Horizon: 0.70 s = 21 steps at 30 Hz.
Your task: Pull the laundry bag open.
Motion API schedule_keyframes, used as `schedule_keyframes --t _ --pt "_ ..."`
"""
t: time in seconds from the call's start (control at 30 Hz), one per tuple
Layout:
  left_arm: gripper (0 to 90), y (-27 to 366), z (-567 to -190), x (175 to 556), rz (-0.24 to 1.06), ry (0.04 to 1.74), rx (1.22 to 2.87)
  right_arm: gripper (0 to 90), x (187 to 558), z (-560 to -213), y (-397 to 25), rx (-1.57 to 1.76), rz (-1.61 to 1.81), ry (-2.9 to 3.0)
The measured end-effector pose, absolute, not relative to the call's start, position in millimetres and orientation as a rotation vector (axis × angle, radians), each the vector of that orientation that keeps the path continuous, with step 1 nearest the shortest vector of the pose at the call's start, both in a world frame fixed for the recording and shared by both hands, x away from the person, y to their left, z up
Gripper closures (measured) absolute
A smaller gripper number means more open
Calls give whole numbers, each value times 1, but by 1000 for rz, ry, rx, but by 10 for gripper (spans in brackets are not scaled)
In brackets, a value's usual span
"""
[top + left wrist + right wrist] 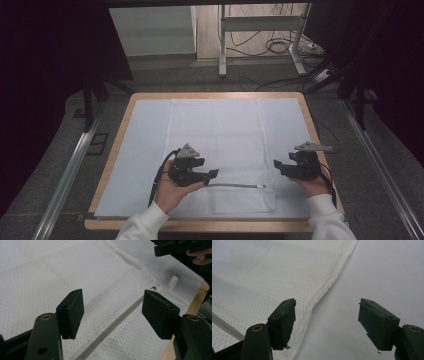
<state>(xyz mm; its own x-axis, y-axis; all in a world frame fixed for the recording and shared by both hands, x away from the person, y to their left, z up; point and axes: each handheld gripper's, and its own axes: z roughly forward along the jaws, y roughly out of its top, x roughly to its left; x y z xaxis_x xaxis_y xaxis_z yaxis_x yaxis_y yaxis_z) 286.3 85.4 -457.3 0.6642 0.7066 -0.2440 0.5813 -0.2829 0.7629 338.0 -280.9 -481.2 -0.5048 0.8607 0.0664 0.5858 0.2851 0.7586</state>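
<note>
No brand, label or writing can be read anywhere. A white mesh laundry bag (pixel 220 150) lies flat down the middle of a pale sheet (pixel 135 150) that covers the wooden desk (pixel 306 107). The bag is a long rectangle of open-weave netting with a hemmed edge, and a grey zipper (pixel 235 186) runs straight across it near its 6 o'clock end. In the left gripper view the zipper (pixel 112 325) passes diagonally between the fingers, with a small metal pull (pixel 153 288) at its far end and a white fabric loop (pixel 173 282) just beyond; both are too small to make out further.

The left gripper (pixel 214 173) hovers over the bag's 7 o'clock part, just above the zipper's left end, its blocky black fingers (pixel 71 312) spread wide and holding nothing. The right gripper (pixel 276 165) sits at about 4 o'clock beside the bag's right edge, its fingers (pixel 283 322) likewise spread apart and empty, over the hem (pixel 329 287) where netting meets the smooth sheet. White sleeves are cut off at the bottom edge of the high view, and the desk's surroundings are dark.
</note>
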Motion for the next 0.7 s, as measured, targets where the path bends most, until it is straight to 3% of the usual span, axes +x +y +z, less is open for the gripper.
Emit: schedule_keyframes --t 0.7 --pt "331 54 -466 288 120 965 2031 282 338 -481 -286 1337 1063 2168"
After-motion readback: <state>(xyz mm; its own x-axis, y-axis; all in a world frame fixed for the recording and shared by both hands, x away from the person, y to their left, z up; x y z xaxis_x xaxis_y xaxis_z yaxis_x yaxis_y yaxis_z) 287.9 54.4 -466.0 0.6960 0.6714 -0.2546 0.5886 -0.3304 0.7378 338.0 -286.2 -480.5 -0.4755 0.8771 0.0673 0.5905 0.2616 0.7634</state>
